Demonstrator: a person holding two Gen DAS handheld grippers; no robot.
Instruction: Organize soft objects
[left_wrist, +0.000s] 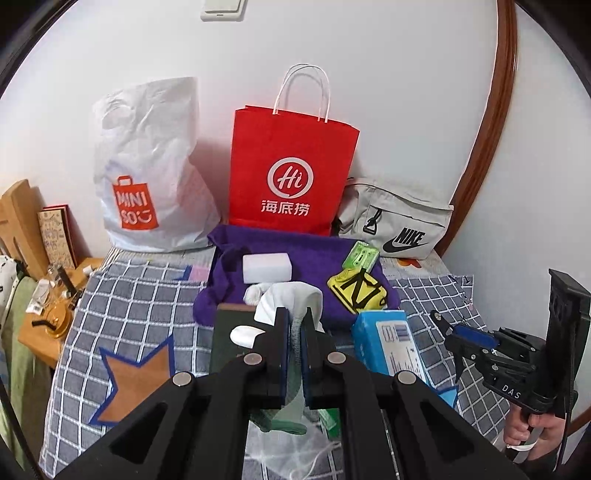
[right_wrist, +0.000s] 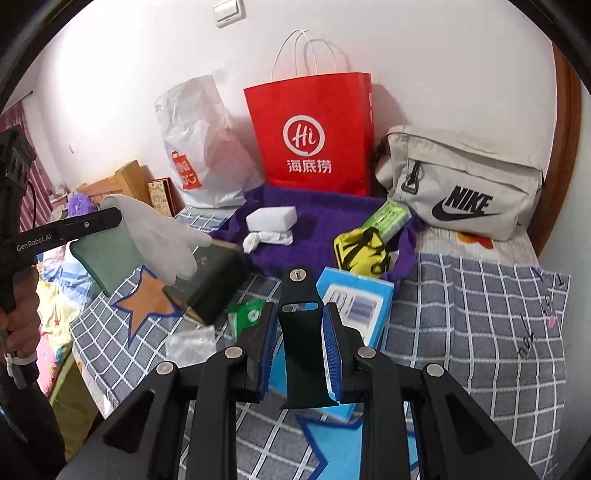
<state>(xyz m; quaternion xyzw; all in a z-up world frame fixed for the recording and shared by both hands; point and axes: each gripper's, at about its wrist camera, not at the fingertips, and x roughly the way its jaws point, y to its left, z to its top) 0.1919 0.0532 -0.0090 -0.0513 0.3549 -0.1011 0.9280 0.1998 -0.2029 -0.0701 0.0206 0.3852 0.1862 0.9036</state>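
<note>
Left wrist view: left gripper (left_wrist: 294, 332), angled downward, pinches a white-and-green glove (left_wrist: 291, 301) above the checked bedspread (left_wrist: 140, 295). Right gripper (right_wrist: 299, 332), likewise tilted, clamps a black strap (right_wrist: 297, 332).

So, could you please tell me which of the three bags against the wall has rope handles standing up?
The red paper bag in the middle; the white plastic bag and grey fabric bag lack them.
</note>
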